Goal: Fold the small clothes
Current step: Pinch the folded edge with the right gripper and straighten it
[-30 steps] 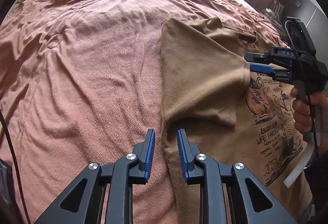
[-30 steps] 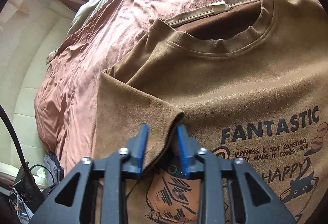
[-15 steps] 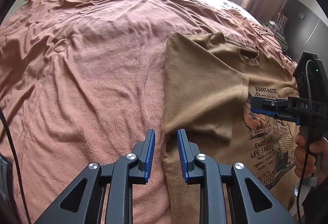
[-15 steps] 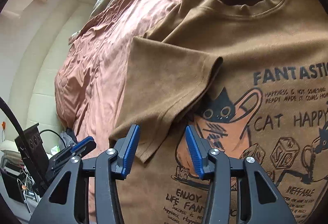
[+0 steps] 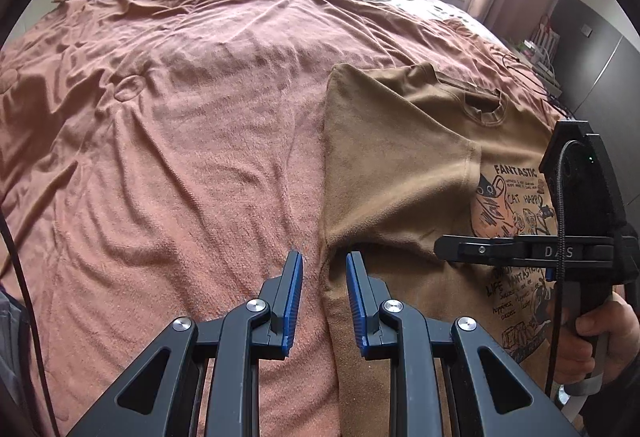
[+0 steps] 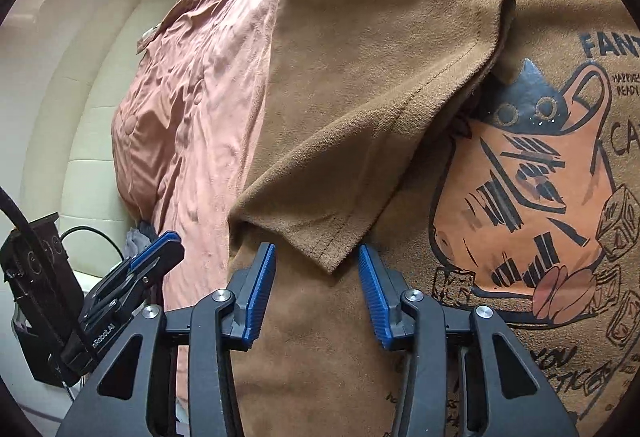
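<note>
- The brown T-shirt lies print-up on the right half of the bed, collar toward the far end, its left sleeve folded inward over the cat print.
- The right gripper hovers at the sleeve's hem corner; its jaws are closing, apart, and the blue pads press nothing.
- The left gripper stands slightly parted over the shirt's left fold edge, gripping nothing.
- A pink-brown blanket covers the bed under the shirt.
- A hand holds the right gripper's handle.
</note>
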A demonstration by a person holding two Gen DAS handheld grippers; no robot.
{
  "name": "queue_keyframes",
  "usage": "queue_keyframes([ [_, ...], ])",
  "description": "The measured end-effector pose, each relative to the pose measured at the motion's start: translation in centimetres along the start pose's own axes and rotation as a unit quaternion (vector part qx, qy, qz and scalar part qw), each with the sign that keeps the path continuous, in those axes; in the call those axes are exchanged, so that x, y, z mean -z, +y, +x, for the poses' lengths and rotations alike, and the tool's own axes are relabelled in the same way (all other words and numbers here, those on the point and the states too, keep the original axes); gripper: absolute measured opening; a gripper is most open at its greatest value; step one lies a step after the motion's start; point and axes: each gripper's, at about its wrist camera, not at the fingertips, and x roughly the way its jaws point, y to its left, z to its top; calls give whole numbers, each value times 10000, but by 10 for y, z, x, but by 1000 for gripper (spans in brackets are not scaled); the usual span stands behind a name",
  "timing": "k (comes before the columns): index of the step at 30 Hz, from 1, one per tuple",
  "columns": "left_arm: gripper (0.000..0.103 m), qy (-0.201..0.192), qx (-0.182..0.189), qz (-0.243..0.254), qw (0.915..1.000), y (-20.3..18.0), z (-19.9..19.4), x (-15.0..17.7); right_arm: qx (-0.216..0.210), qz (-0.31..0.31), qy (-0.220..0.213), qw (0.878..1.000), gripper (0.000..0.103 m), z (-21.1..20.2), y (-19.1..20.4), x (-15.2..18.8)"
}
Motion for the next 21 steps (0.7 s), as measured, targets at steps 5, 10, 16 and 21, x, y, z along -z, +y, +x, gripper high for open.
queue_keyframes([
  [5, 24, 13, 36, -33, 10000, -1, -3, 2, 9, 237, 34, 9997, 3, 8, -1, -6],
  [10, 24, -71, 19, -31, 10000, -3, -12, 1, -84, 16, -187, 9998, 0, -12, 15, 0],
  [16, 24, -89, 26, -6, 10000, -9, -15, 0, 159, -228, -337, 9990, 0, -35, 23, 16],
  [21, 24, -59, 25, 32, 10000, -14, -9, -3, 424, -71, -264, 9987, 1, -36, 16, 14],
])
